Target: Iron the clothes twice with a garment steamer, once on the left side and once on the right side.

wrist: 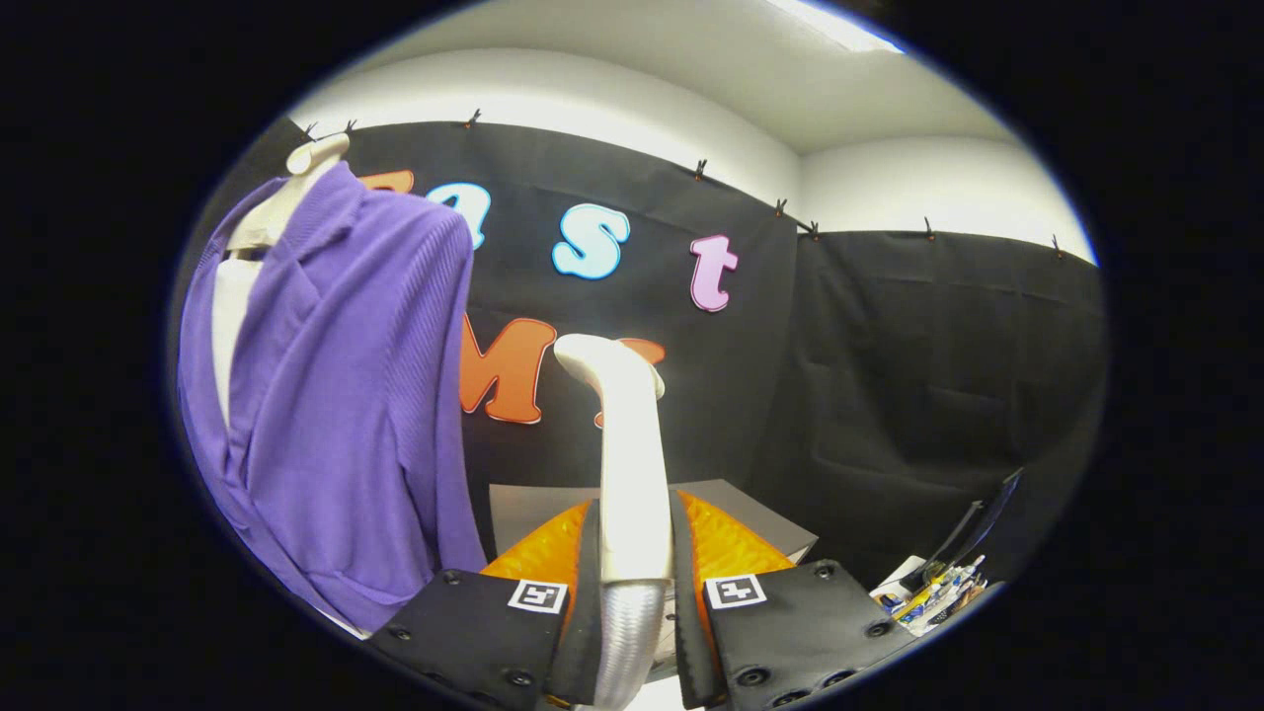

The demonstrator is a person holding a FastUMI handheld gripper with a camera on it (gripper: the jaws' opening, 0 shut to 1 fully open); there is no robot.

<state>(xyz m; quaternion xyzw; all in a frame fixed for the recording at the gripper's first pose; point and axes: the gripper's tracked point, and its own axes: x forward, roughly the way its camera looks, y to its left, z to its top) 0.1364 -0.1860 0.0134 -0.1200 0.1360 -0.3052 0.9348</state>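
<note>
Closest to the camera, the gripper (632, 583) has its two fingers pressed against either side of the garment steamer (624, 464), pinching its pale upright handle just above a ribbed silver hose (626, 642) that drops away below the fingers. The steamer rises straight up between the fingers and curves at the top into a rounded head (602, 357) that faces left.

The handle looks like hard, smooth plastic: stiff and probably slippery, so a firm pinch low on the shaft, where the fingers now sit, seems the sensible hold. The hose likely tugs a little as the steamer travels.

To the left of the steamer, apart from it, hangs the purple garment (341, 395), a ribbed knit top with an open collar, draped over a pale mannequin form (296, 183) whose neck stub shows above the collar. The fabric looks soft, light and loose; it will likely give and sway under the head, so gentle strokes suit it. The head is not touching the cloth, and I judge that no pass is under way at this moment.

Beyond the fingers lies a grey board (760, 518) on the table. Further right, near the table's corner, sits a small clutter of pens and papers (938, 592) beside a dark tilted screen (978, 528).
</note>
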